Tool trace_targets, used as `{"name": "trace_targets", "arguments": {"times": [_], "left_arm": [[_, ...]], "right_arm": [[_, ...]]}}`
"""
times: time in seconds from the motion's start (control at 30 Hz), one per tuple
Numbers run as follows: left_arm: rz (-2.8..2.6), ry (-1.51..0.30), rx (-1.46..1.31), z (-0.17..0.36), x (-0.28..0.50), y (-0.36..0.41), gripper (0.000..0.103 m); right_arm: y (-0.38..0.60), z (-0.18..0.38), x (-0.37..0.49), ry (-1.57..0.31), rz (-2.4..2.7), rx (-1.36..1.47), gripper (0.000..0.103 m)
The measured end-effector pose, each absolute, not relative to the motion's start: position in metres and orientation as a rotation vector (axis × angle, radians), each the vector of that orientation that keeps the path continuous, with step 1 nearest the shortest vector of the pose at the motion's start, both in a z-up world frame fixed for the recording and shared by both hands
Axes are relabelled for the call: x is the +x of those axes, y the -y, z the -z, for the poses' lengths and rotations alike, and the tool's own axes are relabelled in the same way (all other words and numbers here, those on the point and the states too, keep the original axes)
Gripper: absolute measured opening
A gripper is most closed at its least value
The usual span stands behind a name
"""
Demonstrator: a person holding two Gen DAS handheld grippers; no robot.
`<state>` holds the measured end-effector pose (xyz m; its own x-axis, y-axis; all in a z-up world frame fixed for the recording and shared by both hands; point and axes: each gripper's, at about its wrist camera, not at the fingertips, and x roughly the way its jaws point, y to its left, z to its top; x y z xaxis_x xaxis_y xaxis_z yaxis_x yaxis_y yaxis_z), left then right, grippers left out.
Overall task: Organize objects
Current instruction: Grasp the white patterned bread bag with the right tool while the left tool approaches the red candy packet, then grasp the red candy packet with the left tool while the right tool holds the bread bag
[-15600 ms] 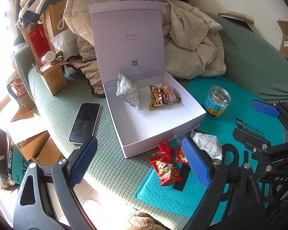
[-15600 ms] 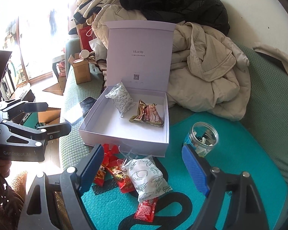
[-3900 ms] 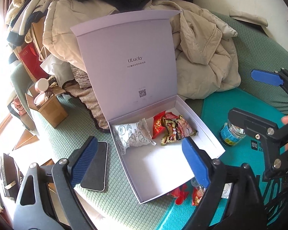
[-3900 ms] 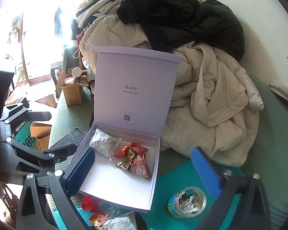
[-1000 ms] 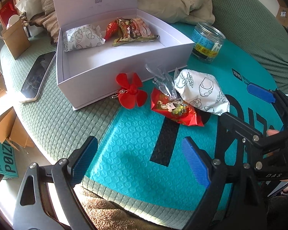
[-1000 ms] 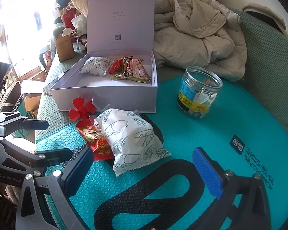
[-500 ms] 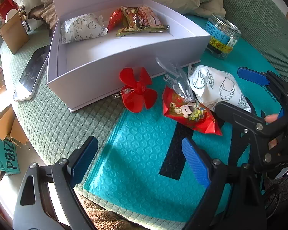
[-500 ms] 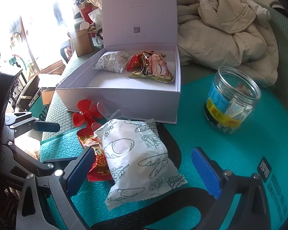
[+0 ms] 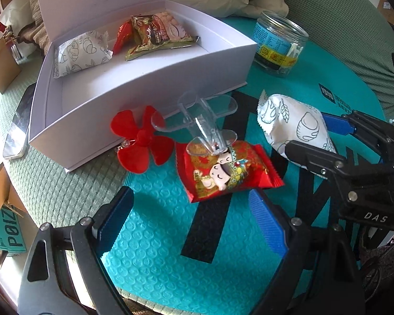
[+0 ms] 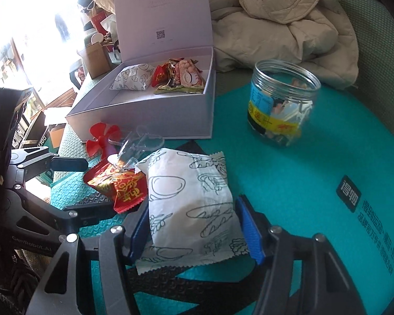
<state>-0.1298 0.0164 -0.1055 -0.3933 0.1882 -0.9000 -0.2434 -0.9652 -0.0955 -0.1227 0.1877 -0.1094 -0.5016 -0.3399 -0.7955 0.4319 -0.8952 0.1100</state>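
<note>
My right gripper [image 10: 195,229] has its blue pads closed against both sides of a white printed snack packet [image 10: 189,204] lying on the teal mat; the packet also shows in the left wrist view [image 9: 294,123]. My left gripper [image 9: 190,220] is open just short of a red snack packet [image 9: 226,173], not touching it. A clear plastic toy plane with a red propeller [image 9: 139,141] lies beside it. The open white box [image 9: 134,84] holds a white packet [image 9: 78,51] and red and brown packets [image 9: 155,34].
A clear jar [image 10: 281,105] stands on the teal mat [image 10: 328,170] to the right of the box. A beige coat [image 10: 275,18] is piled behind. A phone [image 9: 17,128] lies left of the box on the green sofa. Cardboard boxes stand at the far left.
Both grippers have moved down and forward to the packets on the mat. My right gripper has closed from wide open onto the white packet. My left gripper has stayed open.
</note>
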Motion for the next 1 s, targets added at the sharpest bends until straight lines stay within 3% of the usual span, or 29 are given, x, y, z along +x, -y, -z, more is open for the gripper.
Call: {"name": "trace_targets", "arguments": {"times": [0.73,1.0], "left_arm": [[-2.346,-0.076,-1.528,0.109,-0.155,-0.039,0.092],[-2.428,-0.273,-1.461,0.117,-0.152,-0.049,0.092]], "right_arm": [[-0.225,0.109,-0.101,-0.022,2.463,1.315,0.063],[-0.223,0.109,-0.100,-0.032,2.472,1.321,0.063]]}}
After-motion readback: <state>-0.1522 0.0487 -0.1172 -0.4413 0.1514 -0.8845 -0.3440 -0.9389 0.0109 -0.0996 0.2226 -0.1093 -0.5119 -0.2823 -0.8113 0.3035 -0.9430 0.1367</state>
